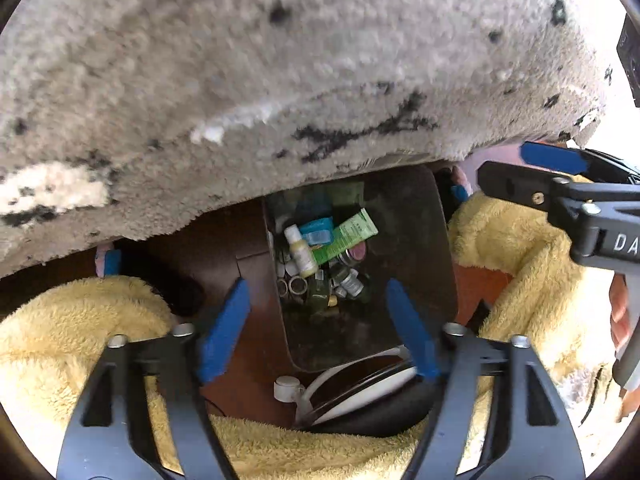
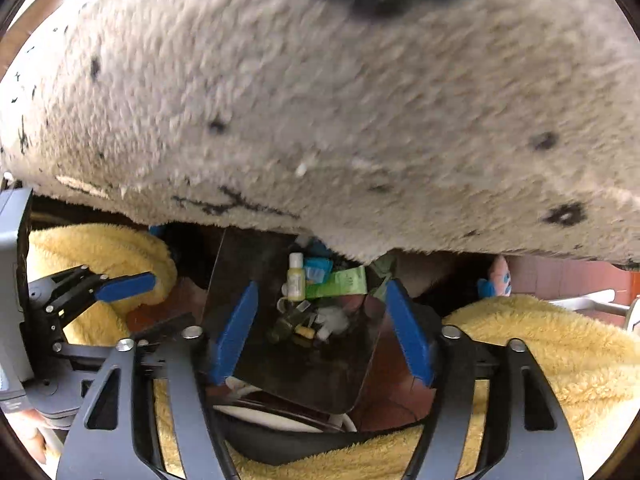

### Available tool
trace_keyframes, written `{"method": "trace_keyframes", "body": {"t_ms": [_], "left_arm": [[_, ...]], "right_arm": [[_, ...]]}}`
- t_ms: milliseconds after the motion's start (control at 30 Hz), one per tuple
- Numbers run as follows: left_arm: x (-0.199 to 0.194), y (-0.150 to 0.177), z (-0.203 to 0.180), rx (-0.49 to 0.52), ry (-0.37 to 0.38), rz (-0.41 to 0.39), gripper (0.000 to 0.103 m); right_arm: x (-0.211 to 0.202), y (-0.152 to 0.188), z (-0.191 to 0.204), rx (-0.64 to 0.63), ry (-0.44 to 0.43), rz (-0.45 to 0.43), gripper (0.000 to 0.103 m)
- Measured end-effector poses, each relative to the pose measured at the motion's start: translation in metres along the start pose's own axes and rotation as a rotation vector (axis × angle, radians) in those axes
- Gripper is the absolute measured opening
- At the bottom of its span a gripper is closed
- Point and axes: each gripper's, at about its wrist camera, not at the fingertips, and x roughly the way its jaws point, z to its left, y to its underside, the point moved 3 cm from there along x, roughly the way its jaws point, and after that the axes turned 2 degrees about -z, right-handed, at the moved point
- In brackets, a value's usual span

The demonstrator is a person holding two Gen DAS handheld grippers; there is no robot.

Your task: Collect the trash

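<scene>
left wrist: shaggy rug [image 1: 280, 60] overhangs bin [image 1: 416, 240]; both tools [image 1: 320, 328] [image 2: 320, 332] spread, empty.

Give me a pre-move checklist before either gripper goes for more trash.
1. Left gripper open, nothing between its fingers: ok.
2. Right gripper open, nothing between its fingers: ok.
3. Bin upright, mouth open below both grippers: ok.
4. Trash in the bin, green tube and small bottle among it: ok.
5. Next piece of trash in view: not ok, only rug and yellow sleeves surround the bin.
6. Room left in the bin: cannot tell.
</scene>
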Motion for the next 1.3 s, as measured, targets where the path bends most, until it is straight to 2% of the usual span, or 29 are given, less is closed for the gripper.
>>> {"method": "trace_keyframes", "body": {"t_ms": [33, 67, 167, 367, 567, 833, 967, 1067, 1167, 1300], "left_arm": [[-0.006, -0.001, 0.002, -0.002, -0.003, -0.011, 0.084], [-0.012, -0.002, 0.002, -0.005, -0.006, -0.026, 0.087], [-0.032, -0.007, 0.005, -0.015, -0.019, -0.082, 0.095], [-0.082, -0.018, 0.005, -0.032, -0.070, -0.232, 0.095], [-0.144, -0.037, 0.004, -0.038, -0.163, -0.410, 0.095], [-0.241, -0.063, 0.004, -0.046, -0.256, -0.668, 0.095], [-0.293, -0.068, -0.003, -0.020, -0.315, -0.828, 0.095], [-0.338, -0.075, -0.009, -0.013, -0.333, -0.932, 0.095], [-0.371, -0.080, -0.012, -0.033, -0.323, -1.009, 0.095], [-0.399, -0.076, -0.020, -0.042, -0.365, -1.076, 0.095]], "right_arm": [[-0.003, -0.001, 0.001, 0.001, 0.009, -0.011, 0.088], [-0.008, -0.001, -0.001, 0.003, 0.018, -0.023, 0.093], [-0.028, -0.005, -0.004, 0.006, 0.065, -0.081, 0.099], [-0.072, -0.012, -0.012, 0.016, 0.100, -0.195, 0.099], [-0.136, -0.029, -0.004, -0.010, 0.172, -0.374, 0.100], [-0.214, -0.058, -0.002, -0.042, 0.205, -0.574, 0.100], [-0.261, -0.069, 0.007, -0.039, 0.211, -0.708, 0.100], [-0.295, -0.069, 0.015, -0.037, 0.220, -0.821, 0.100], [-0.330, -0.066, 0.020, -0.030, 0.239, -0.933, 0.100], [-0.359, -0.062, 0.022, -0.002, 0.265, -1.037, 0.100]]}}
